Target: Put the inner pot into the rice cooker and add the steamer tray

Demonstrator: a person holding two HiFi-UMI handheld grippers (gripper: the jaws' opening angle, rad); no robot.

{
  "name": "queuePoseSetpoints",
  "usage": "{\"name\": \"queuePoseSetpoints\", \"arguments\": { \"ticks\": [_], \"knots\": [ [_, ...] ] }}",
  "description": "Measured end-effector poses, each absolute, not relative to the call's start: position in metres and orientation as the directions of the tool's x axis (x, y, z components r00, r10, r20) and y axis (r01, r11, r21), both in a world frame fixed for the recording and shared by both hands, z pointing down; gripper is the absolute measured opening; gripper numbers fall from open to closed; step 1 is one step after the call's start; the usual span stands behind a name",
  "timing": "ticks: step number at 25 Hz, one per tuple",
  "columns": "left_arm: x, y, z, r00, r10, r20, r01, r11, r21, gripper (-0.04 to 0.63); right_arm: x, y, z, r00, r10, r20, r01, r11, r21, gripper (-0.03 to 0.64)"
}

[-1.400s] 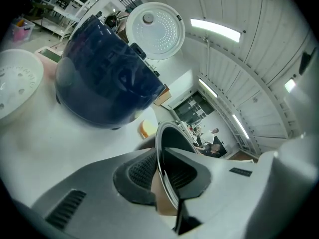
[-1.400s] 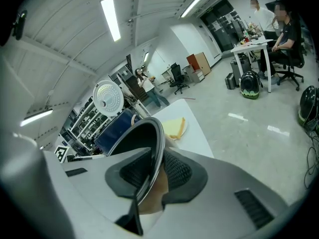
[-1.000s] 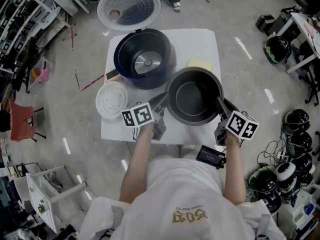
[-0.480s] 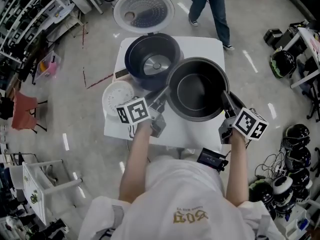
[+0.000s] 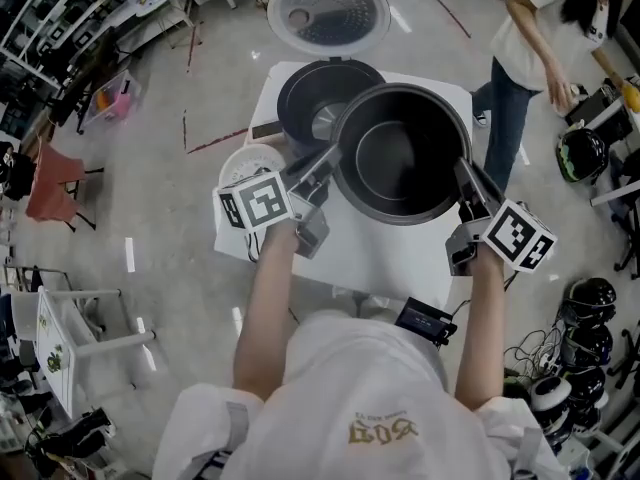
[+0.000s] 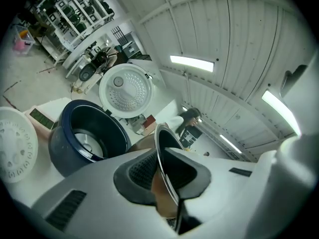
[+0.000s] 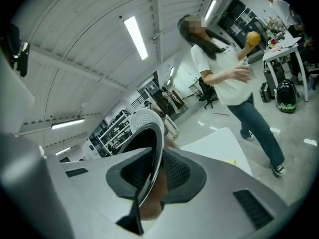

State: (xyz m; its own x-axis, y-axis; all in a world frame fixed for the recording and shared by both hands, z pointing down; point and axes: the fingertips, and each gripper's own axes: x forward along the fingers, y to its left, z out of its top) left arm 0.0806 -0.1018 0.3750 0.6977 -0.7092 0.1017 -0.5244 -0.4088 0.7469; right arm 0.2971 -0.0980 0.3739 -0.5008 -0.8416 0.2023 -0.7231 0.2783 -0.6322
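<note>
Left gripper grips the inner pot at the rim's nine o'clock, its pads pinching the thin metal wall from inside and outside. Right gripper is closed on the rim the same way at about four o'clock. Near-opposite holds likely keep the pot level, mouth up. The pot appears raised clear of the table, and from the head view its edge overlaps the rice cooker, which sits at the pot's ten o'clock. The cooker is open, with its lid tipped back at twelve o'clock and its cavity empty, ready to receive. The steamer tray, a white perforated disc, lies on the table at the pot's nine o'clock, partly hidden by the left gripper, waiting its turn. Judgement: mid-carry; the pot needs centring above the cavity before lowering. A thin rim could slip if either hand tilts.
</note>
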Motion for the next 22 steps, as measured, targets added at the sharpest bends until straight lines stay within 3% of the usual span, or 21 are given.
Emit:
{"name": "queuePoseSetpoints", "arguments": {
  "ticks": [12, 22],
  "knots": [
    [0.026, -0.137, 0.34, 0.669, -0.742, 0.044, -0.516, -0.421, 0.746, 0.061, 0.241, -0.138, 0.345, -0.544, -0.823, 0.165, -0.693, 0.329, -0.642, 0.077],
    [-0.031, -0.199, 0.331, 0.687, -0.726, -0.034, -0.432, -0.446, 0.784, 0.069, 0.187, -0.196, 0.344, -0.518, -0.838, 0.17, -0.686, 0.288, -0.668, 0.078]
  ]
}}
